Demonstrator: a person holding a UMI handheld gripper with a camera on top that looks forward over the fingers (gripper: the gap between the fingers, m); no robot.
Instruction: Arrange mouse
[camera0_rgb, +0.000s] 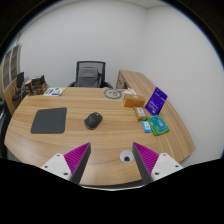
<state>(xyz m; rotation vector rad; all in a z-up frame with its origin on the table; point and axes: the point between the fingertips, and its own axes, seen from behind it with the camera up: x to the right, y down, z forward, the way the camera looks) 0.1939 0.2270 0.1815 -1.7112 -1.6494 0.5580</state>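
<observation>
The wooden desk (60, 140) fills the scene. On it, the dark mouse pad (48, 121) lies flat, and the black mouse (93, 120) sits just right of that pad, well beyond the gripper (112, 160), whose fingers gape wide, holding nothing.

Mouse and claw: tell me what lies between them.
Only bare wood of the table. In the gripper view the mouse sits beyond the open claw, right of the mousepad; a small white thing lies off to the side by the right finger.
</observation>
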